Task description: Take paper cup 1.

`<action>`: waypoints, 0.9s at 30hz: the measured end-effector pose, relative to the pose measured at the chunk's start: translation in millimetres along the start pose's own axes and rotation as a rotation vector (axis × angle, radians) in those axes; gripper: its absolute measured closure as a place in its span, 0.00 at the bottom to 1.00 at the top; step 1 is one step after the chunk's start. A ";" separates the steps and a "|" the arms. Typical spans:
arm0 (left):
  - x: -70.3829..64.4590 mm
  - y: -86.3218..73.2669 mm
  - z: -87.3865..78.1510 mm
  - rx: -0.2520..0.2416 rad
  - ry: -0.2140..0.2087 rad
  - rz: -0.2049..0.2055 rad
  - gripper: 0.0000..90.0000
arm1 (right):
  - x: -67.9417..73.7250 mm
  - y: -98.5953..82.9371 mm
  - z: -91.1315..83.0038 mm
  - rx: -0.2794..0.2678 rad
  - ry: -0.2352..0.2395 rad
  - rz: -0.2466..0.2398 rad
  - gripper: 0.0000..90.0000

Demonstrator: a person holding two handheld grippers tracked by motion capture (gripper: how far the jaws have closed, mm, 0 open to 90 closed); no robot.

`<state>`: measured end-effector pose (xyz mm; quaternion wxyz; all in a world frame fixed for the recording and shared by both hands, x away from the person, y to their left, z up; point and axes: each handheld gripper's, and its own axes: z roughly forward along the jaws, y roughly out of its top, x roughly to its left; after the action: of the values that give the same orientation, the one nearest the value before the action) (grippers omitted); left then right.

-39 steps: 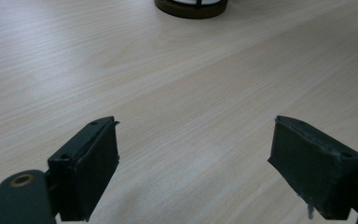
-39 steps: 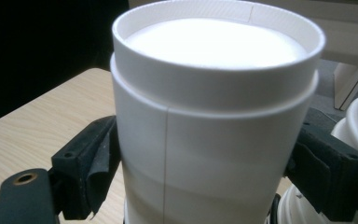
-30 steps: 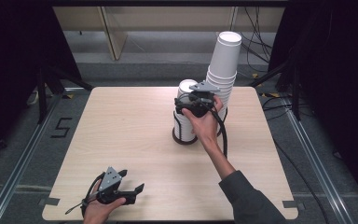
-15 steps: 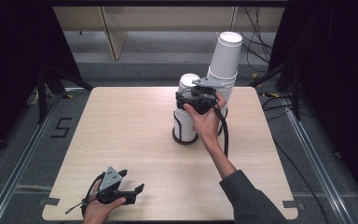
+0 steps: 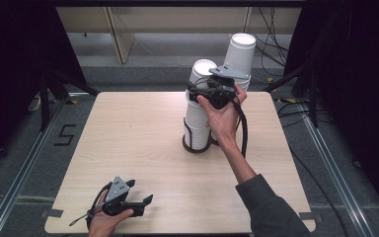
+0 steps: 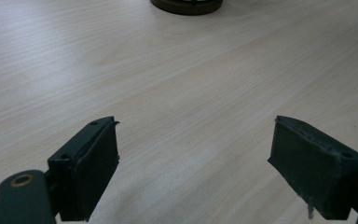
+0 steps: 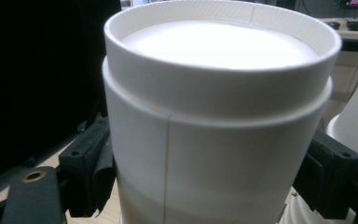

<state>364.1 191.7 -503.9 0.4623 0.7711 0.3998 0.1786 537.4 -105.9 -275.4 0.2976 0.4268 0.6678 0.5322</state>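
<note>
The right claw (image 5: 203,94) is clamped on an upside-down white paper cup (image 5: 201,81), one black jaw pressed to each side of its wall, as the right gripper view shows with the cup (image 7: 214,116) between the jaws and its recessed bottom facing up. That cup is the topmost of a short stack of upturned white paper cups (image 5: 197,118) standing in a round dark holder (image 5: 196,144) at the far middle of the light wooden table (image 5: 128,133). Just right of it and slightly farther off rises a taller leaning stack of white paper cups (image 5: 240,54), its edge showing at the right of the right gripper view (image 7: 354,112); the two stacks stand close together, and I cannot tell whether they touch. The right hand (image 5: 223,116) reaches in from the near right, forearm stretched diagonally across the table, a dark sleeve at the near edge, with the claw's black cable (image 5: 244,133) hanging beside the wrist.

The left claw (image 5: 140,205) rests low at the near left corner of the table, jaws wide apart and holding nothing; the left gripper view shows bare wood between them and the rim of the dark holder (image 6: 186,5) well beyond. The left hand (image 5: 106,219) grips it from the near edge.

Beyond the table lie grey floor (image 5: 29,148), a metal rail (image 5: 24,168) and loose cables (image 5: 269,24).
</note>
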 end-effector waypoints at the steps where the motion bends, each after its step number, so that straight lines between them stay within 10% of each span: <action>1: 0.0 0.0 0.0 0.000 0.000 0.000 0.16 | 0.0 0.0 0.0 0.000 0.000 0.000 0.20; 27: 2.7 -0.7 3.2 0.008 0.012 -0.006 0.16 | 21.3 -31.9 -58.5 0.019 0.234 -0.099 0.20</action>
<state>367.6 192.2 -506.4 0.4574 0.7706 0.4056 0.1801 469.7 -115.9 -290.0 0.2393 0.3312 0.7232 0.5567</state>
